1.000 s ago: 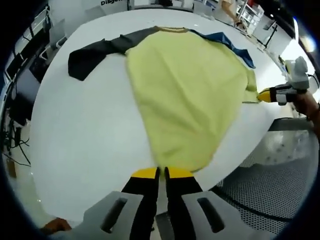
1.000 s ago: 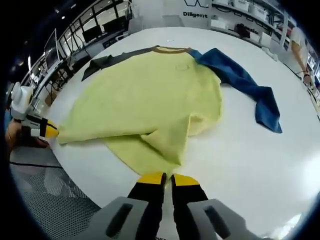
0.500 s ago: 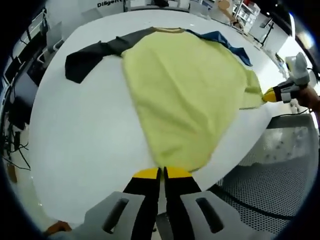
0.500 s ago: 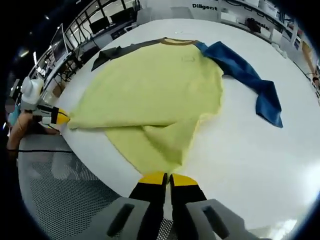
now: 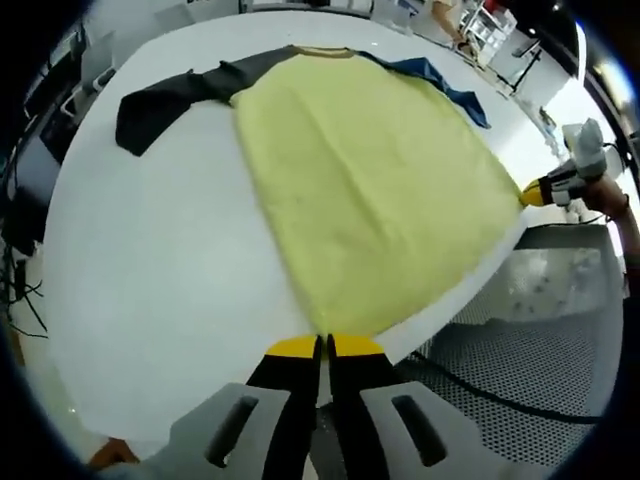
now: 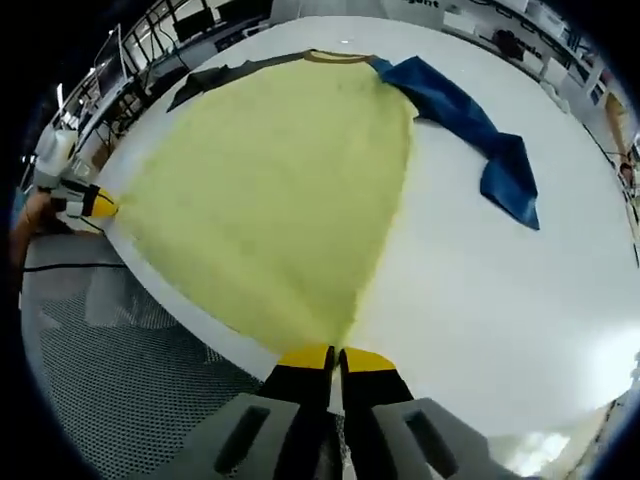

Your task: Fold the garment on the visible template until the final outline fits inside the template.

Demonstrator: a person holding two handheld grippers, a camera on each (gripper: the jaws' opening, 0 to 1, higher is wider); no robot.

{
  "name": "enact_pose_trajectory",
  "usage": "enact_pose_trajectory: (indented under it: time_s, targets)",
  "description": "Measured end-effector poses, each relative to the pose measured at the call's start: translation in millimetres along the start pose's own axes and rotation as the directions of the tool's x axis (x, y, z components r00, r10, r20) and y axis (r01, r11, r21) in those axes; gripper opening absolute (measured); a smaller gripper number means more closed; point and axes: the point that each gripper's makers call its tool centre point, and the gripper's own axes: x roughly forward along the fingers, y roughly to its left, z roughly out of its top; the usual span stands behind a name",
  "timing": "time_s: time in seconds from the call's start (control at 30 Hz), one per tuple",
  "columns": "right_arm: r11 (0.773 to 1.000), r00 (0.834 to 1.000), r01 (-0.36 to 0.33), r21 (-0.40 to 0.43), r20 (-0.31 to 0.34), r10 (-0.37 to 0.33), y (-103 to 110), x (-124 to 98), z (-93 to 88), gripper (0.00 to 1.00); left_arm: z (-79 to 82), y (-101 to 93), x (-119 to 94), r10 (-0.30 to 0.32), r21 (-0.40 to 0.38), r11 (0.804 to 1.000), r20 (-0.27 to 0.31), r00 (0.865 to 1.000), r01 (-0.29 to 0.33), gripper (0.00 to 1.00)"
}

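Pinching the two hem corners of the yellow shirt [image 5: 370,190], both grippers hold its body stretched flat over the white table [image 5: 150,300]. Left gripper [image 5: 326,347]: jaws pressed together on the hem corner at the near table edge. Right gripper [image 6: 336,357]: jaws pressed together on the other hem corner, also right at the edge. Each shows in the other's view, off to the side past the table rim, yellow tips on cloth.

Shirt lies collar far, hem near. Dark sleeve [image 5: 165,100] is spread out to one side, blue sleeve [image 6: 470,130] to the other, both flat on the table. No template outline can be made out on the white top, so fit cannot be judged from here.

Judgement: step in hand looks like tensioning the hem before a fold. To do it well:
- keep both pinches level and equal tension so the hem stays straight, no diagonal creases
- hem sits at the table edge; lift and carry toward the collar rather than dragging, or the cloth may slide off
- land corners square near the shoulders, then release
- sleeves likely need folding in too, not yet done
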Motion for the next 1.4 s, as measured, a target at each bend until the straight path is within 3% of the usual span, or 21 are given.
enact_pose_trajectory:
  time_s: [0.4,0.43,0.5,0.53,0.57,0.63,0.67,0.73,0.8,0.83,0.97,1.13,1.23,1.33,1.4]
  targets:
    - [0.999,0.999,-0.050,0.003,0.022,0.049,3,3,-2.7,0.00,-0.9,-0.2,-1,0.011,0.025,1.000,-0.012,1.000,-0.011,0.03]
    - [0.998,0.998,-0.060,-0.011,0.031,0.060,4,2,-1.6,0.00,-0.9,-0.2,-2,0.012,0.023,1.000,-0.009,1.000,-0.011,0.07]
    - [0.996,0.996,-0.079,-0.041,0.049,0.081,6,0,0.5,0.00,-0.8,-0.1,-3,0.012,0.021,1.000,-0.005,1.000,-0.012,0.23]
    - [0.995,0.988,-0.101,0.005,0.115,0.099,6,-6,9.5,0.05,5.5,0.1,-7,0.017,0.005,1.000,0.035,0.999,-0.017,0.28]
    - [0.994,0.970,-0.111,0.004,0.219,0.107,0,-13,25.9,0.13,21.4,1.8,-14,0.029,-0.027,0.999,0.127,0.991,-0.025,0.31]
    - [0.995,0.953,-0.098,0.029,0.291,0.085,-12,-20,39.3,0.20,43.6,-3.2,-25,-0.019,-0.072,0.997,0.256,0.966,0.039,0.32]
    - [0.996,0.942,-0.077,0.048,0.330,0.057,-23,-24,47.8,0.22,48.5,-3.1,-29,-0.028,-0.082,0.995,0.283,0.959,0.053,0.34]
    - [0.995,0.926,-0.071,0.063,0.375,0.042,-33,-29,58.8,0.25,51.2,1.6,-34,-0.020,-0.070,0.997,0.293,0.956,0.042,0.39]
    - [0.991,0.896,-0.083,0.108,0.443,0.027,-46,-34,75.3,0.31,57.6,5.4,-40,0.009,-0.035,0.999,0.324,0.946,0.002,0.48]
    - [0.990,0.892,-0.084,0.114,0.451,0.024,-49,-34,77.6,0.35,58.6,5.6,-41,0.014,-0.031,1.000,0.330,0.944,-0.004,0.52]
    - [0.994,0.897,-0.038,0.098,0.442,-0.009,-69,-27,89.6,0.40,60.0,-1.8,-39,-0.005,0.001,1.000,0.337,0.942,0.006,0.64]
    - [0.995,0.875,-0.042,0.093,0.483,-0.009,-82,-20,108.7,0.55,64.5,-12.2,-40,-0.025,0.017,1.000,0.372,0.928,0.020,0.73]
    - [0.997,0.865,-0.052,0.059,0.501,0.015,-85,-15,121.1,0.61,63.3,-16.7,-39,-0.028,0.020,1.000,0.349,0.937,0.022,0.78]
    - [0.998,0.866,-0.044,0.038,0.500,0.019,-90,-8,128.9,0.68,65.9,-19.6,-39,-0.026,0.032,0.999,0.352,0.936,0.016,0.85]
    - [0.999,0.868,-0.036,0.033,0.496,0.015,-94,-5,132.0,0.66,69.2,-21.4,-41,-0.026,0.038,0.999,0.364,0.931,0.013,0.91]
